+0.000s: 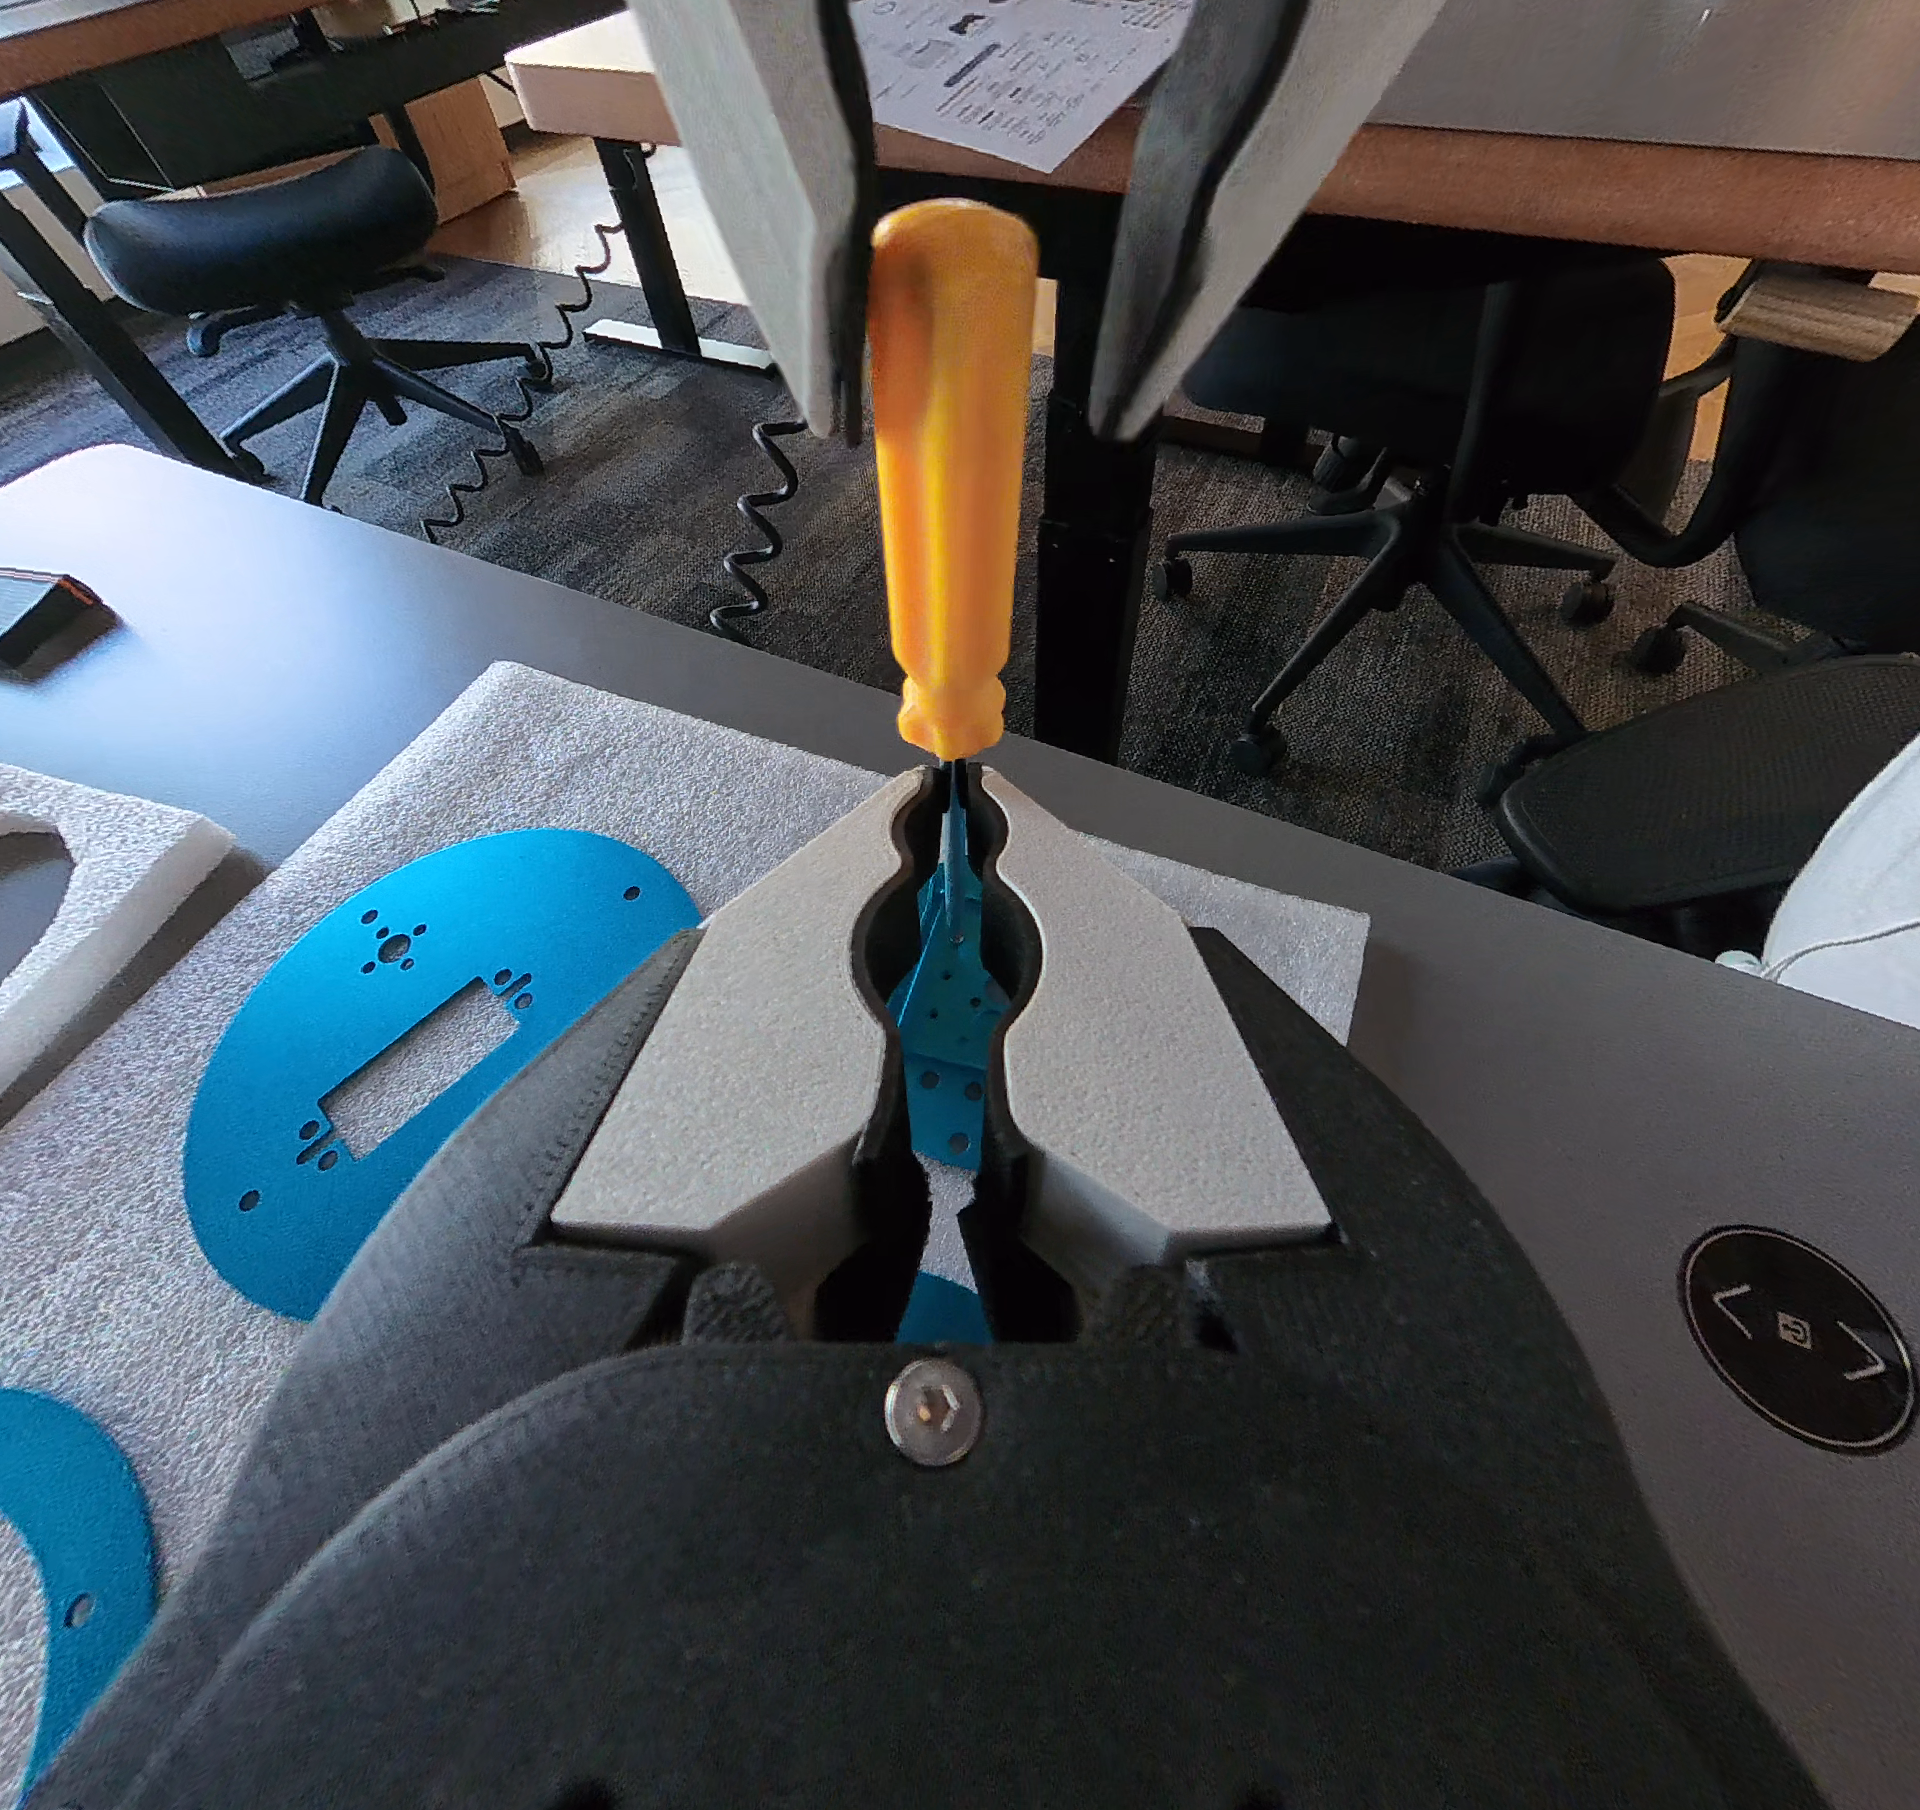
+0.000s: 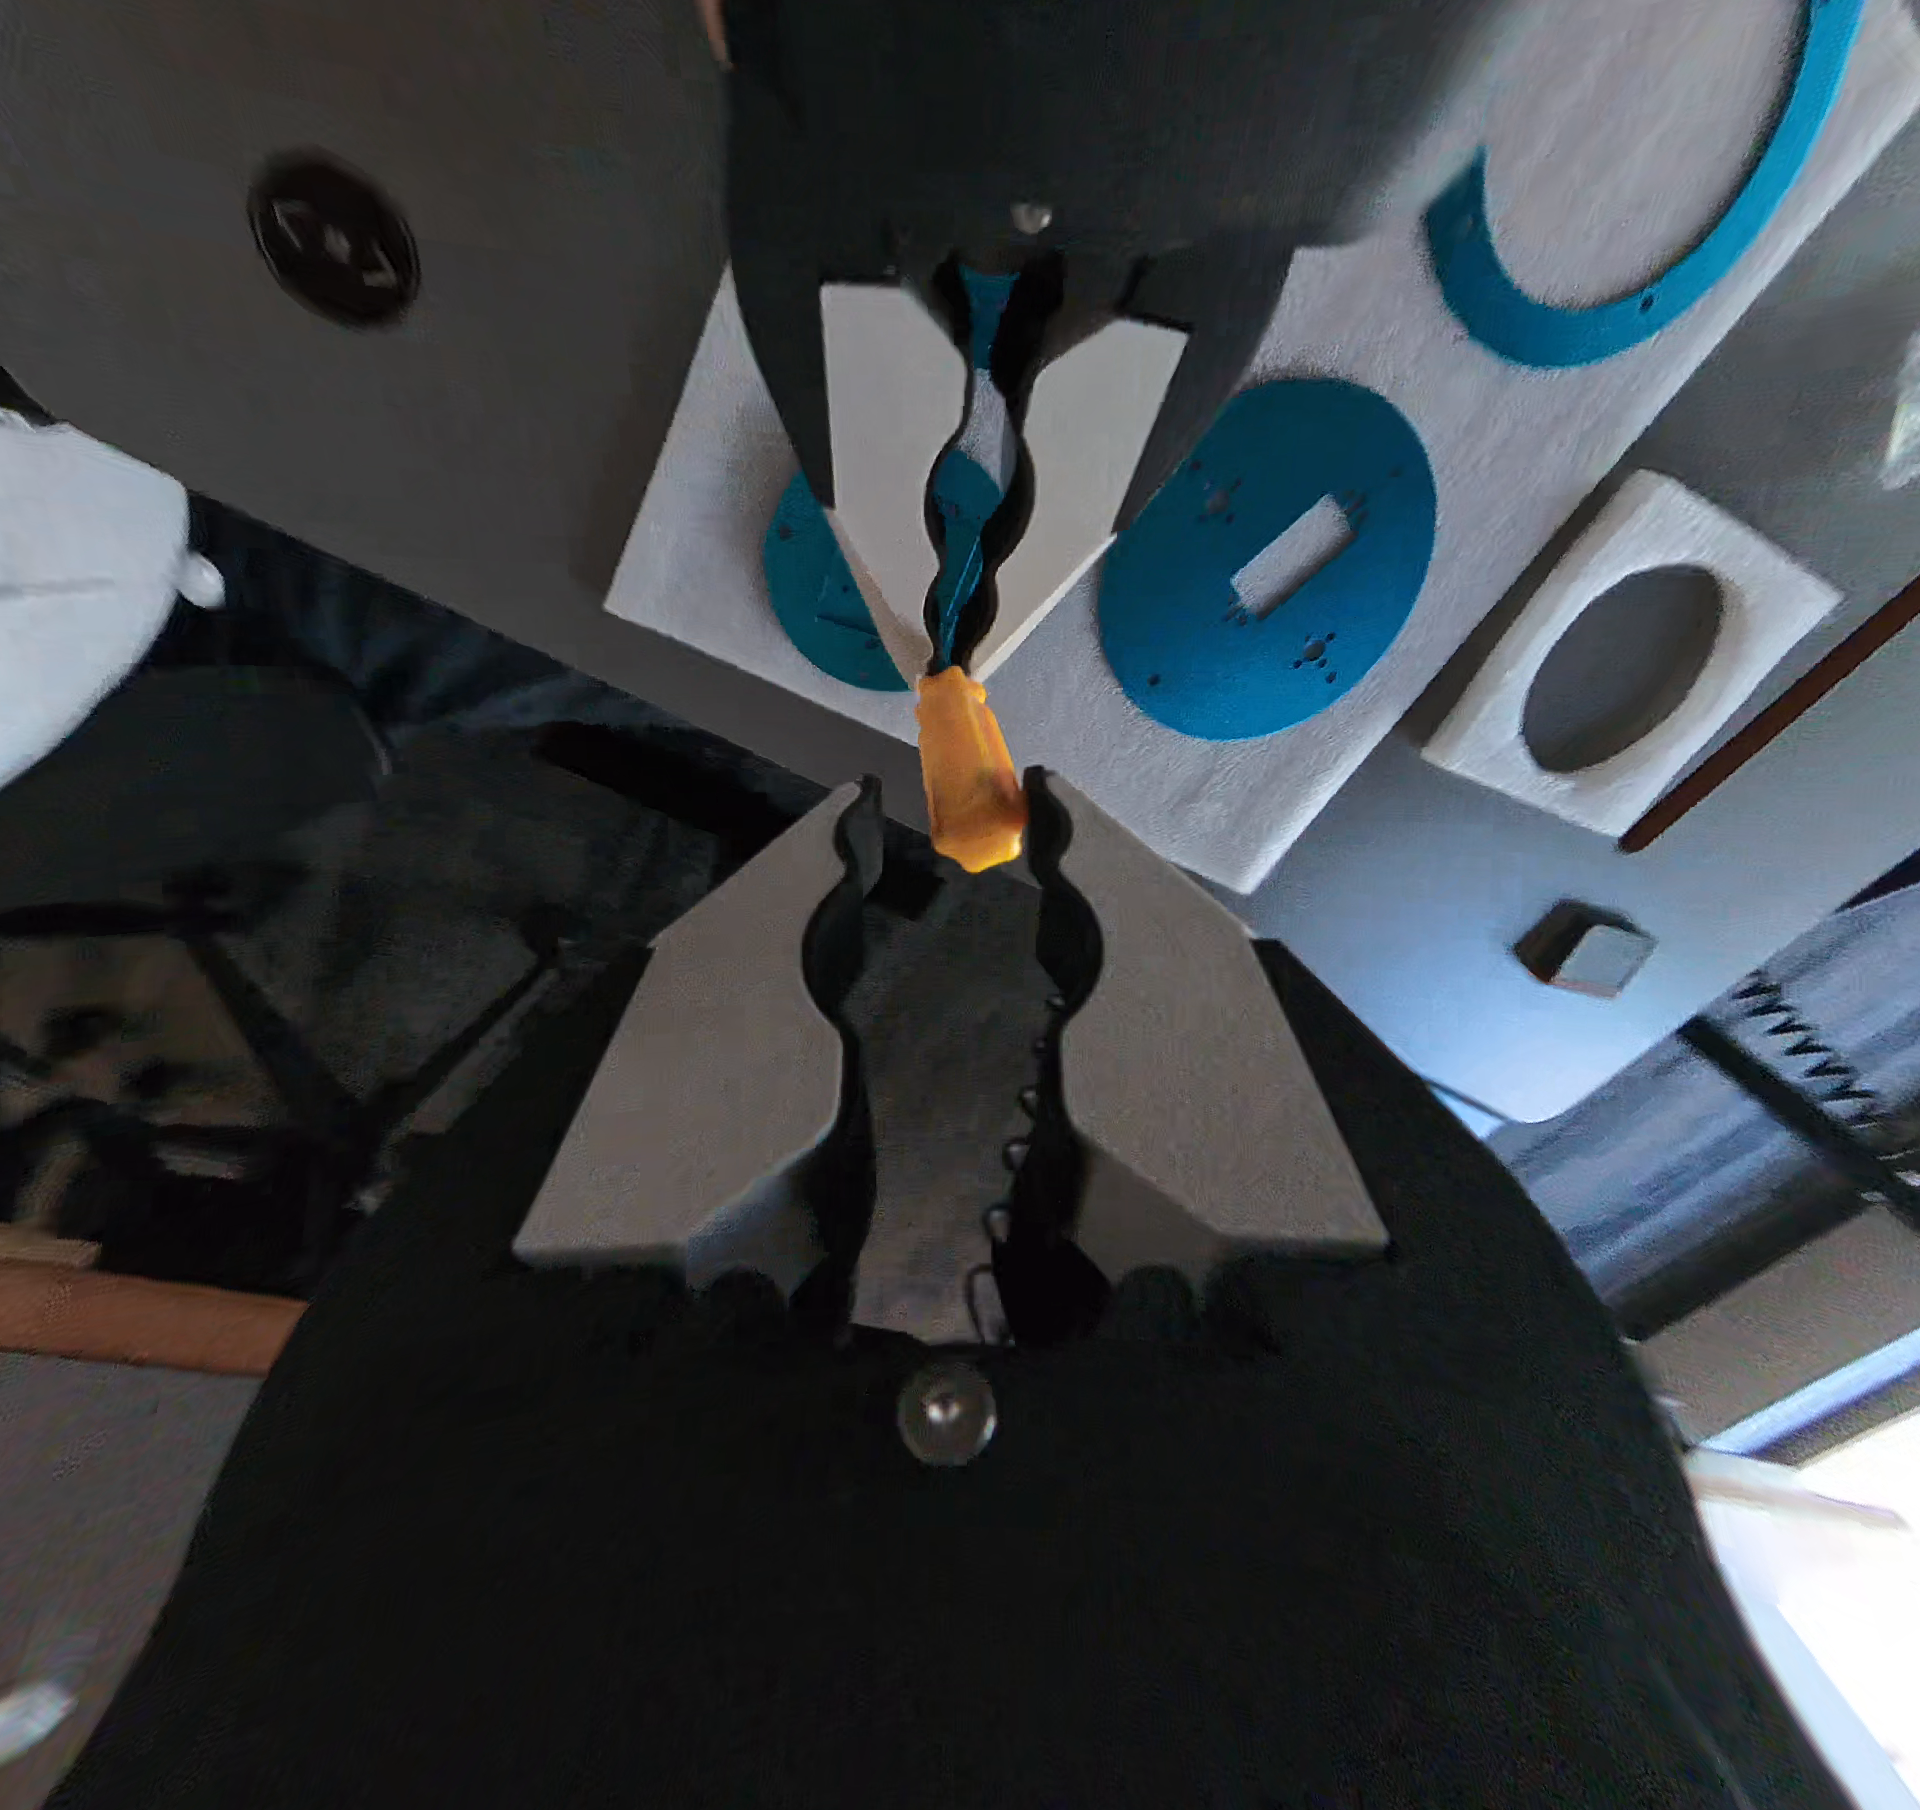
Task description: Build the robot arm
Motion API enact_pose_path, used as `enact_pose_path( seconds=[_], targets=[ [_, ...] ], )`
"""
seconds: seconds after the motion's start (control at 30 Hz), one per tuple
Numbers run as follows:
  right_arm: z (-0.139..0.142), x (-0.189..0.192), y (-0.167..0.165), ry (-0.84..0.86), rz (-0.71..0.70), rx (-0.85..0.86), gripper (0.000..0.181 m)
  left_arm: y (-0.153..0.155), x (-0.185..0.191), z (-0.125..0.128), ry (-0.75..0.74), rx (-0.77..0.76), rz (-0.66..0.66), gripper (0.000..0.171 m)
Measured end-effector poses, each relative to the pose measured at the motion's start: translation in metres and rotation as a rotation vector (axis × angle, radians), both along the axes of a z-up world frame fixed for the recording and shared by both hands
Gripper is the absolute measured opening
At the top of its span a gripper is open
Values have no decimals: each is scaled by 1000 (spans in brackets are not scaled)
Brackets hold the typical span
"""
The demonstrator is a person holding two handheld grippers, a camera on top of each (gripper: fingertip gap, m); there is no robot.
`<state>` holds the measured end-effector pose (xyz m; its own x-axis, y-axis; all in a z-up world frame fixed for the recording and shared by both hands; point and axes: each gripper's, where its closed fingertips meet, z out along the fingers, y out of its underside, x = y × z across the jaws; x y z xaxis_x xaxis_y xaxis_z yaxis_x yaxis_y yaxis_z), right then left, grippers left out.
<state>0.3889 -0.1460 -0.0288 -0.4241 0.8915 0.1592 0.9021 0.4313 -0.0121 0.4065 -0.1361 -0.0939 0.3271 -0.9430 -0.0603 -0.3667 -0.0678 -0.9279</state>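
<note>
Here, the left tongs (image 1: 951, 773) sat closed on a small blue perforated bracket (image 1: 951, 1022) at frame centre, the thin shaft of a screwdriver (image 1: 951, 472) running in at their tips. Its orange handle stood upright in mid-frame. The right tongs (image 2: 951, 804) were open around the handle top: one finger (image 1: 821, 202) touched it, the other stood apart. Below, on the counter (image 1: 1558, 1085), white foam sheet (image 1: 582, 784) carried a blue oval plate (image 1: 416, 1033) at lower left. Judgement: keep the bracket clamped square and the tool in line with the screw; a tilt would likely let the tip slip.
</note>
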Motion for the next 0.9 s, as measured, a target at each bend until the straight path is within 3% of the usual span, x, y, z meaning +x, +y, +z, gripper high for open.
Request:
enact_pose_path(
  seconds=[0.07,0.13,0.2,0.3,0.37,0.4,0.53,0.63,0.7,0.8,0.87,0.9],
  targets=[
    [-1,2,3,-14,102,55,18,-1,1,0,1,0,-4,3],
    [-2,3,4,-21,113,51,18,-1,2,0,2,1,-5,3],
    [-2,3,6,-31,-4,22,18,0,2,-1,2,1,-1,3],
    [-3,-1,11,-4,-352,-70,19,2,0,-1,2,2,10,3],
    [-4,0,6,5,-473,-143,19,0,1,-1,-3,-7,1,3],
    [-4,0,4,-10,-431,-155,19,0,1,0,-3,-6,-3,3],
    [-7,3,5,-25,-19,-19,26,0,0,0,-1,-3,0,3],
    [-8,3,9,-30,94,70,17,0,1,-1,3,0,-3,3],
    [-8,5,10,-53,-46,37,17,0,1,0,4,1,1,3],
    [-9,4,10,-42,-430,-85,16,1,1,-1,4,0,9,3],
    [-10,4,8,-42,-480,-120,17,1,1,0,2,-2,6,2],
    [-9,3,6,-50,-409,-115,16,1,1,0,1,-3,5,2]
  ],
)
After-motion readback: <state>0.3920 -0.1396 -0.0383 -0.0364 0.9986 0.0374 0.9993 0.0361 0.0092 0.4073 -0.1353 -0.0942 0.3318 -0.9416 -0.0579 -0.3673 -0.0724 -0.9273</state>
